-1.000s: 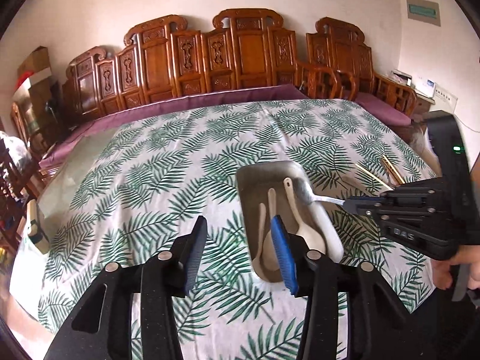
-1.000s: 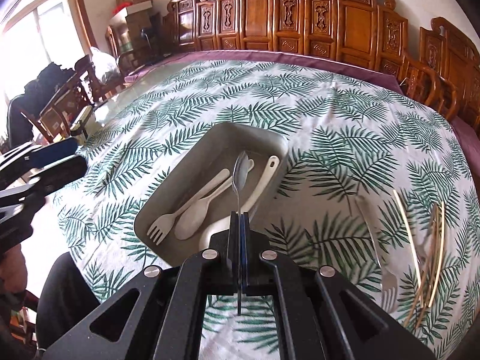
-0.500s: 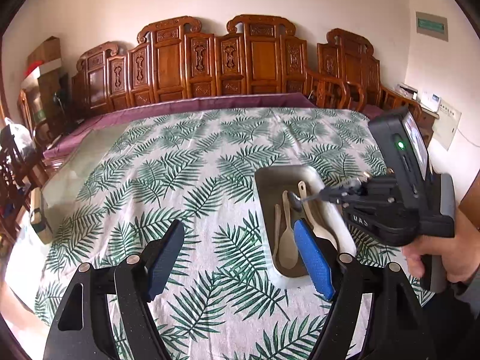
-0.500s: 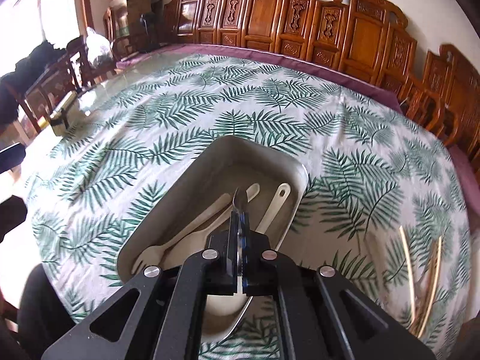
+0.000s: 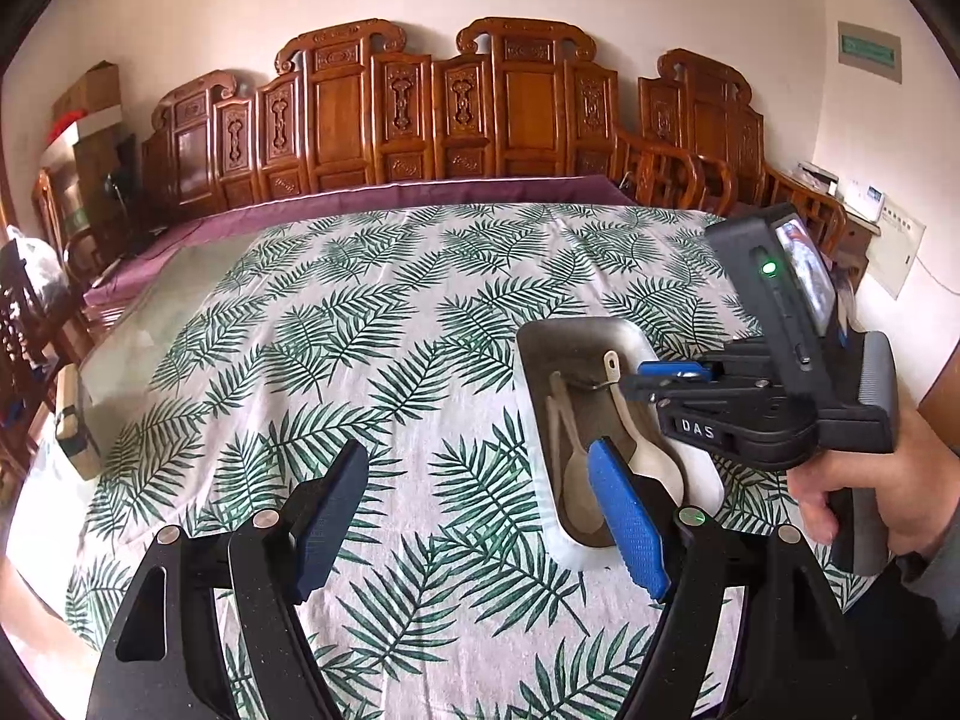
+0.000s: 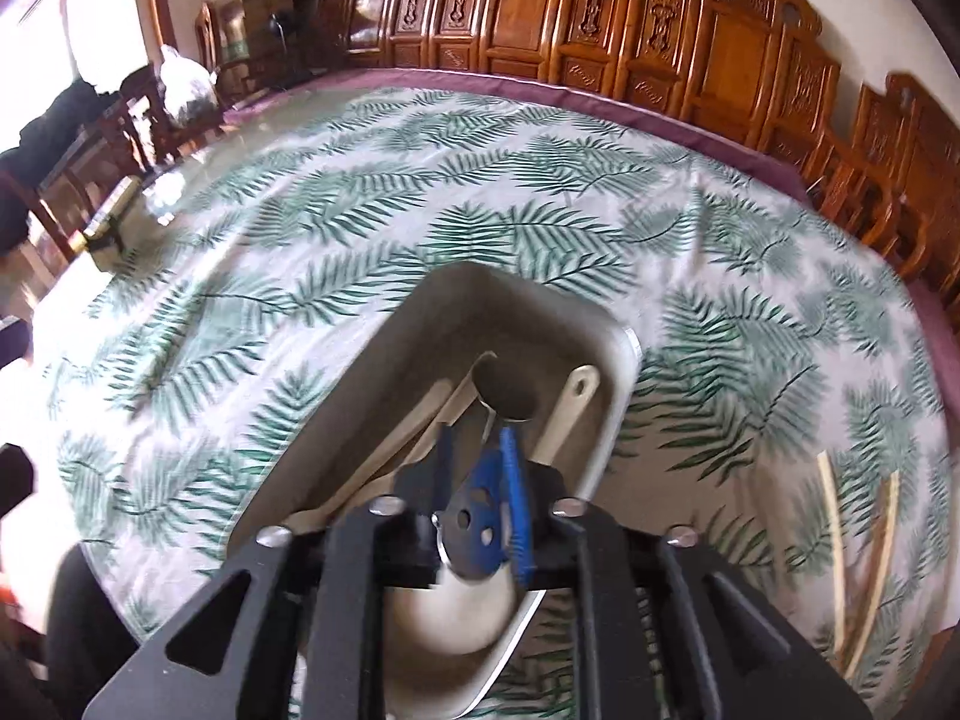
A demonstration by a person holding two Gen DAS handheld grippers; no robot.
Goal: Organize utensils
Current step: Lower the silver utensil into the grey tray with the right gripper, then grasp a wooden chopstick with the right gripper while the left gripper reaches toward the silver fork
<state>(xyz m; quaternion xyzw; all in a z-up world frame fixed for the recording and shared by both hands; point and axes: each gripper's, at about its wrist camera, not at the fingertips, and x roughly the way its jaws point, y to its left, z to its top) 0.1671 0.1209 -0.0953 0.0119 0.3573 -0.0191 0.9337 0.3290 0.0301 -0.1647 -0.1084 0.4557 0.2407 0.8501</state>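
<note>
Lying between parted jaws — metal spoon — over tray.

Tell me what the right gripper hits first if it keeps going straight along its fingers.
Probably the tray: the right gripper points down into it, metal spoon ahead, so its floor or far wall comes first; depth is unclear.

My left gripper is wide open, fingers far apart. My right gripper has its fingers a little apart, and my right hand holds its handle.
</note>
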